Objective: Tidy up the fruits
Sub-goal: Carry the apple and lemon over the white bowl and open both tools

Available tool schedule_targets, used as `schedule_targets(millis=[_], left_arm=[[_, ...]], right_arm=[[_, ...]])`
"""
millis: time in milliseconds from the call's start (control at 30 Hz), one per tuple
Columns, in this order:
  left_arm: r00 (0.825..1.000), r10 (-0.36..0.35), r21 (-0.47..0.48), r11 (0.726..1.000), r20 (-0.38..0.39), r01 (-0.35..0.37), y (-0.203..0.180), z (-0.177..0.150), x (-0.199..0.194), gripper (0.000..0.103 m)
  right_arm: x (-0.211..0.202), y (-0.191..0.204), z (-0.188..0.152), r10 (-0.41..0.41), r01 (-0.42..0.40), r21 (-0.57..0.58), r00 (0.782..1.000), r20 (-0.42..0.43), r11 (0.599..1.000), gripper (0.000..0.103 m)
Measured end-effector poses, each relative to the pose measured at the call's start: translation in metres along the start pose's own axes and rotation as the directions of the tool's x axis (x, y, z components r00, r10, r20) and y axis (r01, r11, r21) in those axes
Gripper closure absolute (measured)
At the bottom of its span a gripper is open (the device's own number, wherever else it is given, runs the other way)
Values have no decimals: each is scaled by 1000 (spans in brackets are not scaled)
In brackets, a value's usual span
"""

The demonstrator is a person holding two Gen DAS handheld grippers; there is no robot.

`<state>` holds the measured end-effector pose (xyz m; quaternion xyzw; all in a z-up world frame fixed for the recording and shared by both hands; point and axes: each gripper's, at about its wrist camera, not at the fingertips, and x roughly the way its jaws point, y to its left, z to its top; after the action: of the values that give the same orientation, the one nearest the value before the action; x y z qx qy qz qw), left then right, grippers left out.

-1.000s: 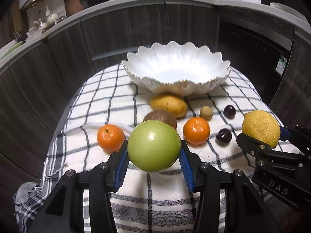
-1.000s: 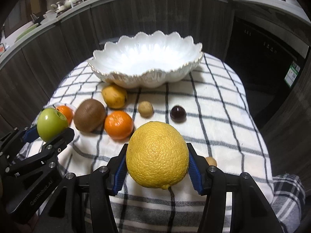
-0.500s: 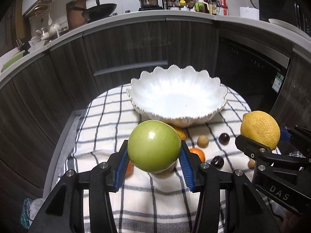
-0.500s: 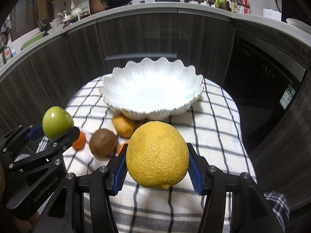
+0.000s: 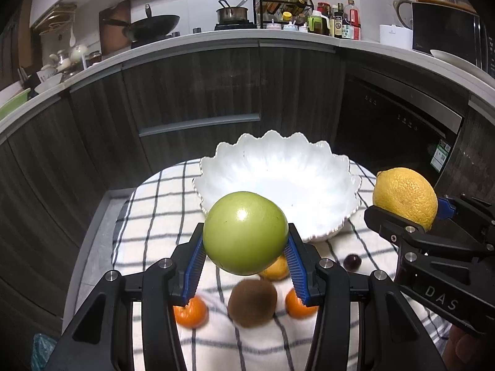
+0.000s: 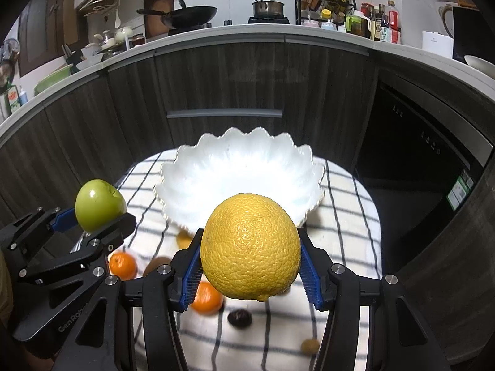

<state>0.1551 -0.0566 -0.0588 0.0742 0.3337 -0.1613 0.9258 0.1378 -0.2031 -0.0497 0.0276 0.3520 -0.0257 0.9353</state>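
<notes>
Green apple (image 5: 244,232) is clamped between left gripper (image 5: 244,261) fingers (image 5: 195,266); lemon (image 6: 250,245) is gripped by right gripper (image 6: 251,273) fingers (image 6: 310,273). Both are held raised, just before white scalloped bowl (image 5: 324,225). Below, tangerines (image 5: 190,311), kiwi (image 5: 252,302) and dark plum (image 5: 352,261) are seen on checked cloth (image 5: 148,238) over the surface.

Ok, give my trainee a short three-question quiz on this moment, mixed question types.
1. True or false: the white bowl already holds fruit.
2. Which fruit does each gripper hold? A) left gripper green apple, right gripper lemon; B) the reverse.
3. Fill in: the kiwi lies between two ____ on the checked cloth.

Key: 1 false, the bowl is empty. 2 A, jaws shut on both. 3 oranges.
</notes>
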Motion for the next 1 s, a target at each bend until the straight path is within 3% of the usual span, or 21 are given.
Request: schedule_targets(millis=[533, 1000], left_arm=[[999, -37, -6, 999, -29, 37, 7, 47, 82, 55], [988, -48, -20, 999, -150, 46, 16, 37, 148, 55]], right_arm=[[76, -13, 43, -38, 39, 11, 999, -36, 999, 47], [147, -16, 36, -45, 48, 14, 986, -157, 999, 47]])
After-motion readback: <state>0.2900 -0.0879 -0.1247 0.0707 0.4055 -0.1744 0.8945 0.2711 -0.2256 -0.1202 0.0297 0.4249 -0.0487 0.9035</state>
